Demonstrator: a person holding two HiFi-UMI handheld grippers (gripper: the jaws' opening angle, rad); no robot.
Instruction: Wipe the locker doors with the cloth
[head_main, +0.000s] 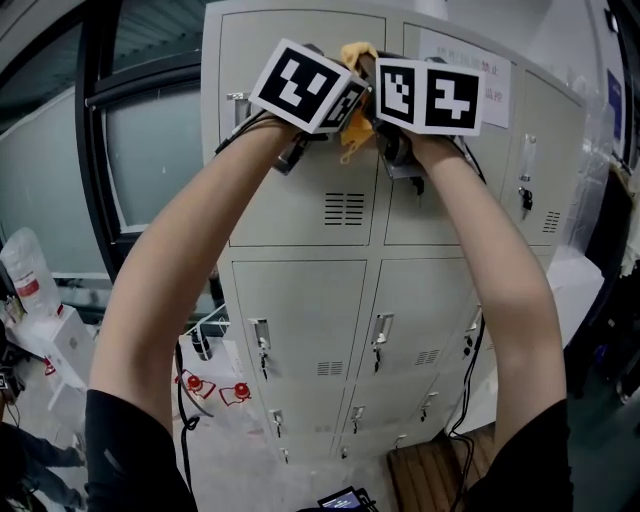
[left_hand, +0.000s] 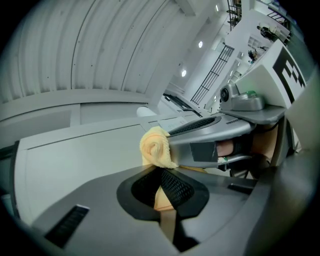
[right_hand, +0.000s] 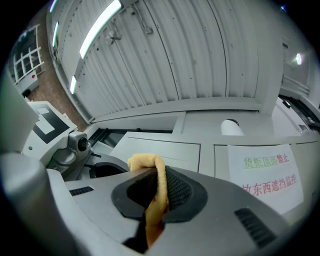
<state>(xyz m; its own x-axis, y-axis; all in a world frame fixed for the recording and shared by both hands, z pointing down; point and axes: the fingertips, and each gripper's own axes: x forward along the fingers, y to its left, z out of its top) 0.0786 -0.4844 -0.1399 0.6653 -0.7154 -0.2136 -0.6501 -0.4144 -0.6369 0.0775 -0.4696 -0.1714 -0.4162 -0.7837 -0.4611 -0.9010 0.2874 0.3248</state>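
Left gripper (left_hand: 162, 187), right gripper (right_hand: 157, 192) both clamping cloth (left_hand: 156, 145), holding it at top locker doors (head_main: 300, 190), 12 o'clock; lower doors (head_main: 300, 320) likely remaining.

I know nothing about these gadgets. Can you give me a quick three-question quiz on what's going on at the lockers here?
1. True or false: the left gripper and the right gripper are both shut on the same yellow terry cloth.
2. Pick one: at which row of the pale grey metal lockers are the two grippers raised? A) top row B) middle row C) bottom row
3. Fill the gap: in the head view, the white paper notice is on the door to the ___ of the cloth.

Key: 1 true; 2 A; 3 right.
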